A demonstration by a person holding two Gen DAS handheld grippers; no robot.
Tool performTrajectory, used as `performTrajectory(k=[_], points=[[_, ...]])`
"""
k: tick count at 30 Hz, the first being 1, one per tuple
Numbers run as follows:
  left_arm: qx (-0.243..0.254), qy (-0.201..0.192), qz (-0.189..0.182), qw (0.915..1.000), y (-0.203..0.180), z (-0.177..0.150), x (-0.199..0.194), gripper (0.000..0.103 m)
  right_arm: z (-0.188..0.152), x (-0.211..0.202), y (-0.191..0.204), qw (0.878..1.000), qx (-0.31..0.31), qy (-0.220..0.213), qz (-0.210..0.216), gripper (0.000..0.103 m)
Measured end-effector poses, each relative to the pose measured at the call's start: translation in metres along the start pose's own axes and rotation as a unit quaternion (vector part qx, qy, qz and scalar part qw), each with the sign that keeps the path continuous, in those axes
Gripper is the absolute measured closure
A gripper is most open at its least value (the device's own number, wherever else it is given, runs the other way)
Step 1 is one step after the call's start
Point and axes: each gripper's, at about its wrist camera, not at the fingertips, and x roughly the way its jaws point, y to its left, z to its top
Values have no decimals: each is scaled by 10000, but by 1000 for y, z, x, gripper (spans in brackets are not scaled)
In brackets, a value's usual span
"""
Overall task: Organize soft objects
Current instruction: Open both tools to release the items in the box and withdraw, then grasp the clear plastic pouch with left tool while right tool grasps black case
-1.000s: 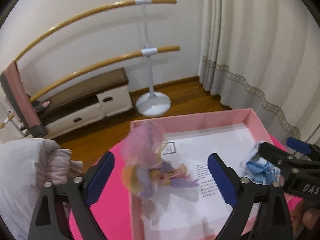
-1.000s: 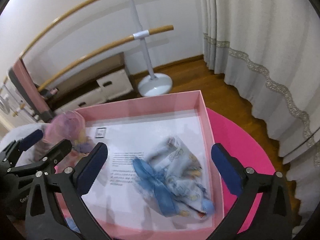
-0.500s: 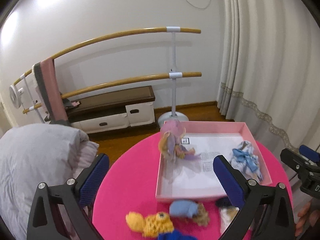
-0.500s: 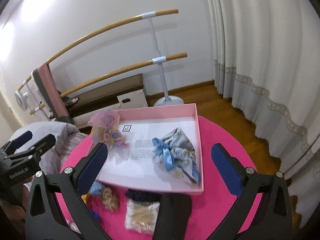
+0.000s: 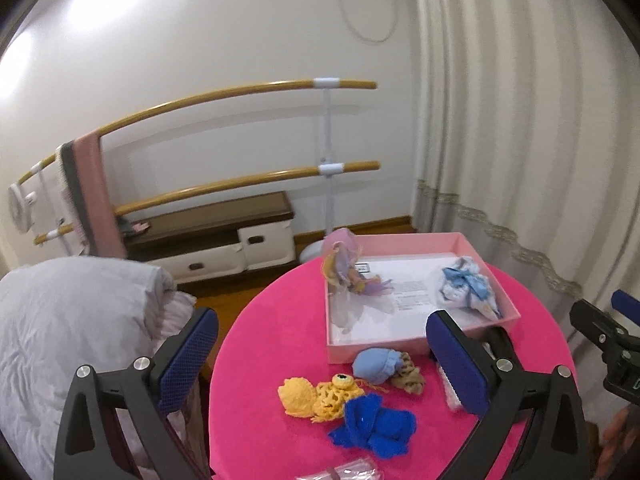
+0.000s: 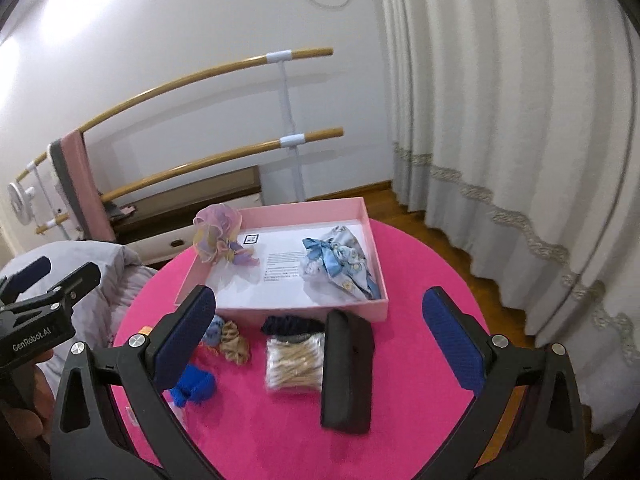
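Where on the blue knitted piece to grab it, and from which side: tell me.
Take the blue knitted piece by its raised, bunched top fold, coming from above with the left hand-held gripper, whose jaws stand open and empty. It lies slumped and crumpled on the pink table, so no firm edge offers itself. The yellow crochet toy touches its far side, so close from the near side.

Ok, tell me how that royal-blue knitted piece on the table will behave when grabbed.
The blue knitted piece lies crumpled in folds, so it is likely floppy and will sag. The yarn looks light and grippy, unlikely to slip or roll.
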Motion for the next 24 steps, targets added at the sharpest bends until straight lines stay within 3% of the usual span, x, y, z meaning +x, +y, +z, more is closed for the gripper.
performTrajectory(k=[9, 19, 24], points=[[295, -114, -291, 9991, 21, -26, -36, 0, -28, -29, 17, 9985, 375, 6, -388, 0], [-233, 10, 146, 9996, 24, -48, -70, 0, -43, -32, 16, 9998, -124, 83, -151, 0], [-214, 115, 319, 9992, 20, -62, -73, 0, -51, -26, 9, 9999, -51, 119, 52, 0]])
